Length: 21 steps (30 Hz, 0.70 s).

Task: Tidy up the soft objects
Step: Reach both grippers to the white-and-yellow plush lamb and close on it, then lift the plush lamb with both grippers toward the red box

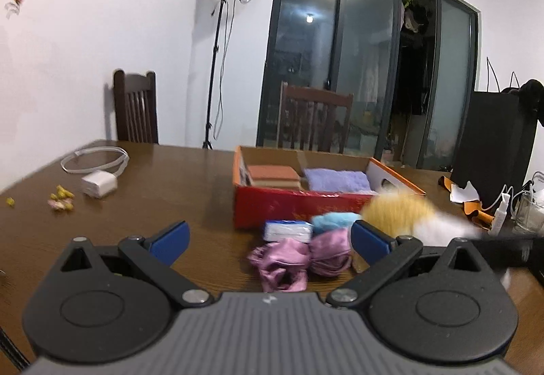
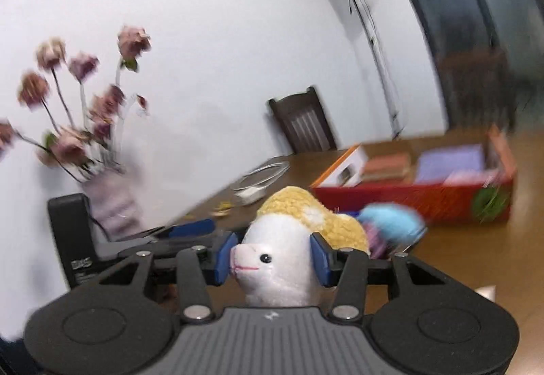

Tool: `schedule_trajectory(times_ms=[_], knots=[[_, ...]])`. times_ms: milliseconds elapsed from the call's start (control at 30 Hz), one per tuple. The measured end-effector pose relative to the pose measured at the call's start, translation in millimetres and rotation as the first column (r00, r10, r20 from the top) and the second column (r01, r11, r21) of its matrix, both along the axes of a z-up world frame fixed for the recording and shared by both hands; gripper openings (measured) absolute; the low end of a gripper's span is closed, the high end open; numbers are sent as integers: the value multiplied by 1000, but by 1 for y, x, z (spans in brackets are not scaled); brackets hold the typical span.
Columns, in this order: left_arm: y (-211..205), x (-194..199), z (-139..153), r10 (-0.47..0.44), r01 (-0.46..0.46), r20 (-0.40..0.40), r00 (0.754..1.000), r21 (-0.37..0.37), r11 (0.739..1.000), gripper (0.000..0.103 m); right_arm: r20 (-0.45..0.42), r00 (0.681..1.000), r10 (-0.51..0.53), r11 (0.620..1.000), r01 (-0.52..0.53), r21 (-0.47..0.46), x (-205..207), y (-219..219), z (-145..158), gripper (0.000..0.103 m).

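Right gripper blue pads pinched white-and-yellow plush lamb toy at head, snout pointed left, left gripper fingers spread wide, held nothing

Around 1 red box sit 2 pink cloth bundles, 1 blue fluffy ball, 1 tissue pack and 1 plush sheep. Inside it: 1 purple towel, 1 brown towel. Behind it: 2 chairs.

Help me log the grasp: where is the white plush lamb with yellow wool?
Clamped in the right gripper, the white plush lamb sits before the red cardboard box.
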State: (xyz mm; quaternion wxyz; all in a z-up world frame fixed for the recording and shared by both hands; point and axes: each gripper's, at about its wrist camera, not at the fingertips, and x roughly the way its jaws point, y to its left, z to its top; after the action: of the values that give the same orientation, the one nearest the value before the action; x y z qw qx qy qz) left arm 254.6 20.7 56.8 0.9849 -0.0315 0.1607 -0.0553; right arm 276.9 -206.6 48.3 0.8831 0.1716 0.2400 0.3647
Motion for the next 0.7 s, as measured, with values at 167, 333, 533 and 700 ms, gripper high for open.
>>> schedule_trajectory(times_ms=[167,333,533,700], knots=[[8,-15,-2,-28,27,-7,1000,-4,1000,103,-219,975,23,989,10,149,15,-13,-47,47],[-10,-11,-21,-89,87,-86,992,-23,996,103,-302,949,-87,961,160,224,11,-48,-69,50],[-36,10,-37,-216,204,-144,966,-92,975,103,-244,935,-258,957,282,69,-6,-67,-66,55],[-39,22,-36,-283,245,-176,943,-207,947,102,-192,941,-278,961,275,-43,-6,-51,-64,46]])
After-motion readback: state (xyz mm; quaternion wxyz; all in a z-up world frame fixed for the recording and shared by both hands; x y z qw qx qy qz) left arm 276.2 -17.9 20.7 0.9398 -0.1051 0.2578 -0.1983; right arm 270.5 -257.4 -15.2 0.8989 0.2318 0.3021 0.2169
